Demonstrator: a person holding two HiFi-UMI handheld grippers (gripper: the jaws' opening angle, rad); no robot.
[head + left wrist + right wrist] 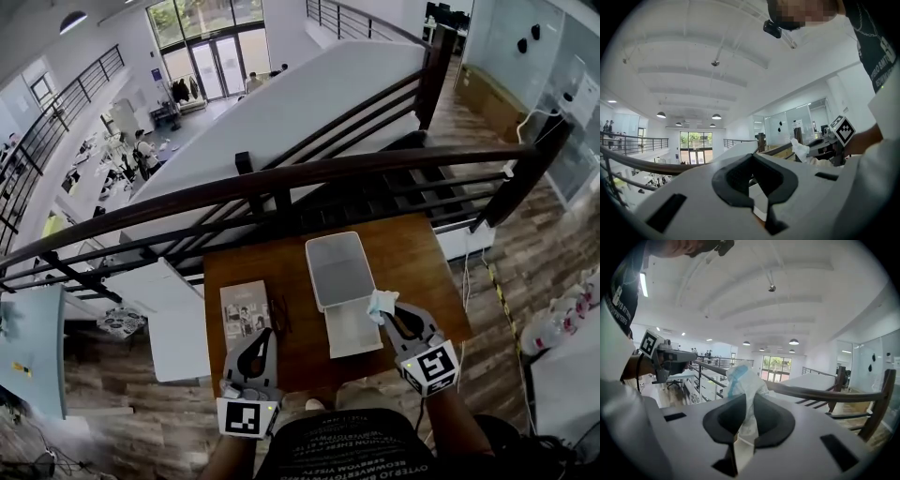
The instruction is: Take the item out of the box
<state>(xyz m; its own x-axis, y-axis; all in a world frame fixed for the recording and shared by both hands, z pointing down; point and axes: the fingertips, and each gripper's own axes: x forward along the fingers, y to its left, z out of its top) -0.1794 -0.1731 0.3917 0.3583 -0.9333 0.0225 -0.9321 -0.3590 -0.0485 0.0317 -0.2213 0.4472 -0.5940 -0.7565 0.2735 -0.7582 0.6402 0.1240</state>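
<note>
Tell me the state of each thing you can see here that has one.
White rectangular box: open, on wooden table.
Crumpled white-and-blue plastic pouch: out of box, held aloft.
Right gripper: shut on pouch.
Left gripper: shut, empty.
Printed booklet: closed, lying flat.

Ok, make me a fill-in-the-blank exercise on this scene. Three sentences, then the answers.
1. The right hand-held gripper pinches a crumpled item, white with a ____ streak.
2. The left hand-held gripper is shut, with ____ between its jaws.
3. In the head view, the booklet lies on the table to the ____ of the white box.

Missing words: blue; nothing; left
</note>
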